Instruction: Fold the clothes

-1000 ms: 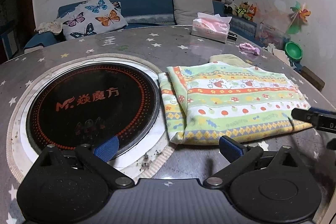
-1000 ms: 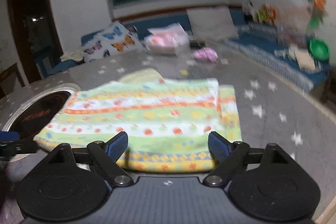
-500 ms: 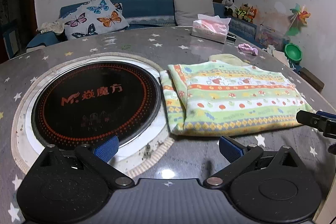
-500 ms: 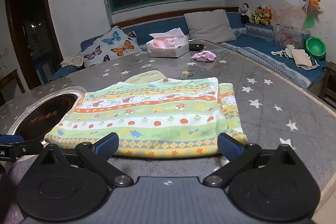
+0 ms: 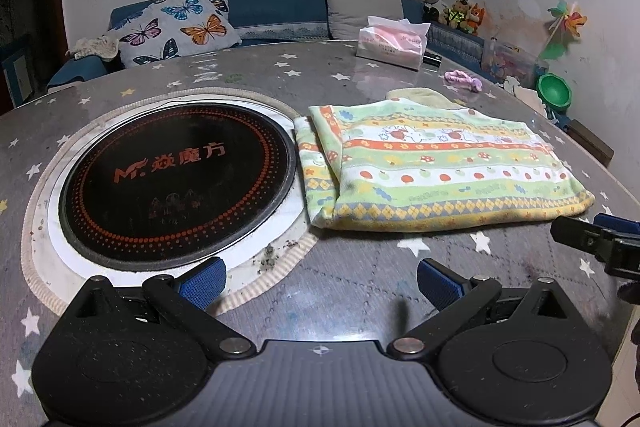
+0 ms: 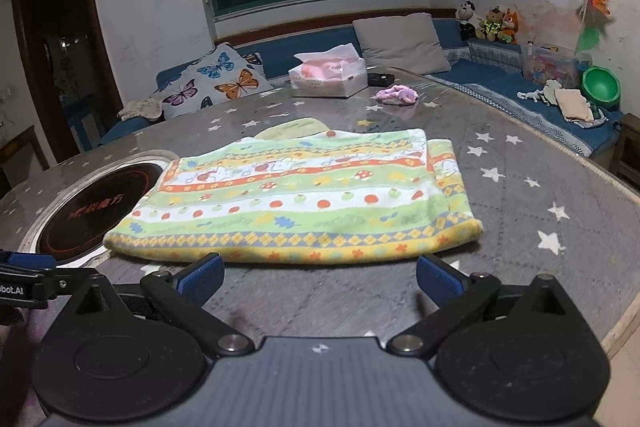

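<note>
A folded child's garment (image 5: 436, 167) (image 6: 304, 203), striped green, orange and yellow with fruit prints, lies flat on the round grey star-patterned table (image 5: 360, 291). My left gripper (image 5: 320, 285) stands open over the bare table, short of the garment's near left corner, nothing between its blue pads. My right gripper (image 6: 320, 277) is open too, just in front of the garment's near hem and clear of it. Each gripper's finger shows at the edge of the other view: the right one (image 5: 592, 239), the left one (image 6: 28, 279).
A black round cooktop (image 5: 176, 179) is set into the table left of the garment. Farther back lie a tissue box (image 5: 392, 43) and a small pink cloth (image 5: 462, 79). A blue sofa with a butterfly cushion (image 5: 176, 27) runs behind. The table's edge (image 6: 624, 323) is near on the right.
Both grippers have drawn back from the garment's near hem, so more bare table shows in front of it. The right gripper's jaws opened wider. The garment stayed put.
</note>
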Demonstrator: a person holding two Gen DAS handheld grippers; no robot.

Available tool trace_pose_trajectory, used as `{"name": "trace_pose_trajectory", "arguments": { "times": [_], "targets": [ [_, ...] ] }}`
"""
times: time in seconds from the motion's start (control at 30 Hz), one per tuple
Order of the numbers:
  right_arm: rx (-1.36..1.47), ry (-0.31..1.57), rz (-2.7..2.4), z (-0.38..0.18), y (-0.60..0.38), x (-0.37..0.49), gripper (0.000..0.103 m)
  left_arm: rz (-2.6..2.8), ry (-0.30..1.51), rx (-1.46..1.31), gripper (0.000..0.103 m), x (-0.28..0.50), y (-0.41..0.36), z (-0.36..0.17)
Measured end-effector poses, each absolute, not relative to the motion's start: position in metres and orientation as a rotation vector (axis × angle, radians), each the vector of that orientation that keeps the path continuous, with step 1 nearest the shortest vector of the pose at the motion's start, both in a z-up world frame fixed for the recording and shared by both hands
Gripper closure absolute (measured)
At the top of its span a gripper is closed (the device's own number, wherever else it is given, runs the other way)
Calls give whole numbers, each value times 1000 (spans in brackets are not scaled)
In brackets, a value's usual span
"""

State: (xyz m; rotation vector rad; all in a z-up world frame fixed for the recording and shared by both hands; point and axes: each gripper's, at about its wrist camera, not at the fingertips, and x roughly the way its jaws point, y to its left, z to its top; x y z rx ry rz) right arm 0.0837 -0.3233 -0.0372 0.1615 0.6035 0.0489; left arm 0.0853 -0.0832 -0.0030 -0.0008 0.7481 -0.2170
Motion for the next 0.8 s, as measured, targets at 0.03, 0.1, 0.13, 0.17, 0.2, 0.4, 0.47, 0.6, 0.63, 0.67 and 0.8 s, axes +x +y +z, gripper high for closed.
{"name": "trace_pose_trajectory", "arguments": {
  "times": [0.03,0.1,0.13,0.17,0.2,0.4,0.47,0.6,0.63,0.67,0.8],
  "targets": [
    [159,605,51,-37,-322,83,0,-218,748,0,0,85,-83,-3],
    [150,607,54,-37,-319,81,0,-218,749,3,0,83,-84,-2],
    [146,608,54,-38,-318,81,0,-218,750,5,0,82,-84,-2],
    [142,609,55,-38,-317,80,0,-219,751,6,0,82,-84,-2],
    [138,610,55,-38,-316,80,0,-219,752,8,0,81,-85,-2],
    [133,616,58,-39,-314,77,0,-221,756,20,0,77,-87,-2],
    [130,620,60,-40,-313,76,0,-220,755,24,0,75,-88,-2],
    [127,623,65,-40,-310,74,0,-220,750,27,0,73,-88,-1],
    [127,623,66,-40,-310,73,0,-220,748,29,0,72,-88,0],
    [126,623,66,-40,-310,73,0,-221,747,30,0,72,-88,0],
    [124,624,69,-40,-308,71,0,-223,745,36,0,69,-89,0]
  ]
}}
